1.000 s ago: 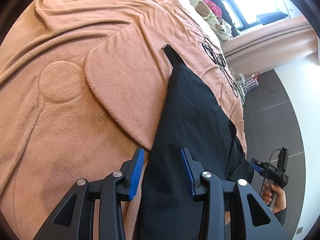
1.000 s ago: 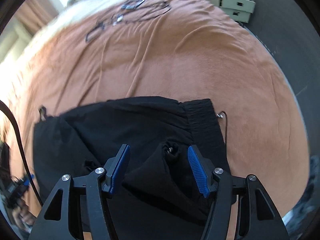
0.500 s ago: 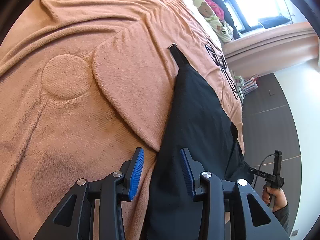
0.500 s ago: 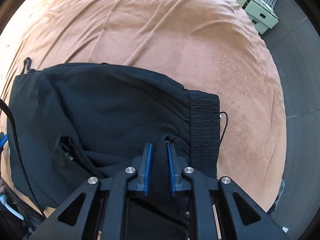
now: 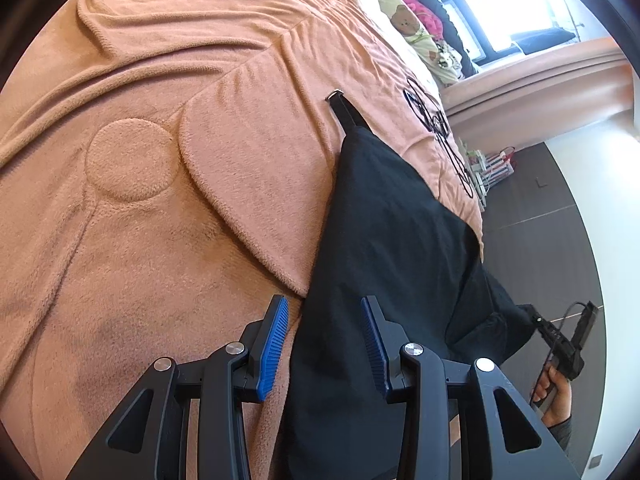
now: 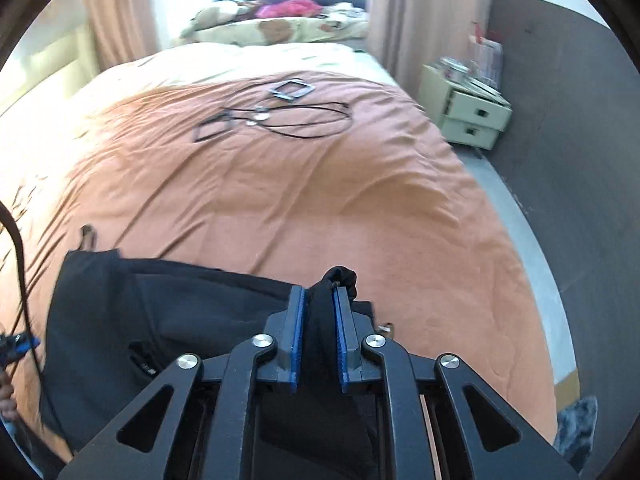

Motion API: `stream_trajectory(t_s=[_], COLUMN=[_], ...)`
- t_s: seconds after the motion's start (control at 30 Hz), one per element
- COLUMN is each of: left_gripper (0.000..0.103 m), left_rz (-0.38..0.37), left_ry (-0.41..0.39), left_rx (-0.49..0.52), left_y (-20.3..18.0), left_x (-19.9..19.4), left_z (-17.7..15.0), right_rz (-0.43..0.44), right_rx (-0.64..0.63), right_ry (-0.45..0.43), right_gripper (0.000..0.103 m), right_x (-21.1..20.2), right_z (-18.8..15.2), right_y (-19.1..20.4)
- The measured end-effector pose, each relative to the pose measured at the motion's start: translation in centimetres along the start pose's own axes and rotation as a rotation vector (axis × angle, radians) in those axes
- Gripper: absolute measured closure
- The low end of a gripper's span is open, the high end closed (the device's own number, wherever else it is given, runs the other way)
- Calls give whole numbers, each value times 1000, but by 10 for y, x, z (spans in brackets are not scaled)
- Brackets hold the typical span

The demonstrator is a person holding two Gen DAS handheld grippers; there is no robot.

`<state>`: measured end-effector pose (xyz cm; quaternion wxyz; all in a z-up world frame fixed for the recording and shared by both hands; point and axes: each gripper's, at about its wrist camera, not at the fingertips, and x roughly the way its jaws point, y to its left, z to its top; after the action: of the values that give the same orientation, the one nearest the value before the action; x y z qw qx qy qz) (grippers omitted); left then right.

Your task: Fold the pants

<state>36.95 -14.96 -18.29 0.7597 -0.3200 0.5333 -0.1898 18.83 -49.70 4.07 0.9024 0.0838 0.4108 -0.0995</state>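
Observation:
Black pants (image 5: 392,232) lie on an orange blanket (image 5: 160,240), with a strap and metal buckle (image 5: 344,108) sticking out at the far end. My left gripper (image 5: 324,304) hovers open over the pants' near edge; its pads do not press on the cloth. In the right wrist view, the pants (image 6: 180,320) spread to the left. My right gripper (image 6: 319,292) pinches a raised bunch of that black fabric between its blue pads, with the jaws easing open slightly. The left wrist view also shows the right gripper (image 5: 568,344) at the bed's edge, held by a hand (image 5: 556,396).
The orange blanket (image 6: 320,200) covers the bed. Black cables and square frames (image 6: 288,112) lie further up it. Pillows and soft toys (image 6: 280,28) sit by the window. A pale drawer unit (image 6: 468,116) stands on the grey floor at the right.
My right gripper went from open around a fabric bunch to shut on it, then rose and tilted up with the cloth. The left gripper has stayed put.

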Motion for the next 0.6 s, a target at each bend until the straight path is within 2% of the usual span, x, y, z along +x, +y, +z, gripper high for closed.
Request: stream_trajectory(t_s=[0.03,0.13,0.3,0.43,0.5,0.53,0.6], left_gripper=[63,63,63,63,63,63,63], left_rz=[1,7,17,24,28,29,34], left_ry=[0,-1,1,5,8,8,9], left_rx=[-1,0,-2,-3,-2,-1,-3], left_y=[0,0,1,2,3,3,4], left_x=[0,0,1,3,4,5,6], left_z=[0,1,1,1,1,1,0], right_rz=[19,24,34,74,86,85,80], right_rx=[17,46,73,88,85,76,60], right_ry=[50,111,137,175,164,144,55], right_gripper=[88,87,87,87,90,99,99], right_x=[13,36,60,72,67,60,45], right_z=[-4,-15,-22,-7,-1,3,11], right_y=[-4,-9,-16,-30,-32,-33,-33])
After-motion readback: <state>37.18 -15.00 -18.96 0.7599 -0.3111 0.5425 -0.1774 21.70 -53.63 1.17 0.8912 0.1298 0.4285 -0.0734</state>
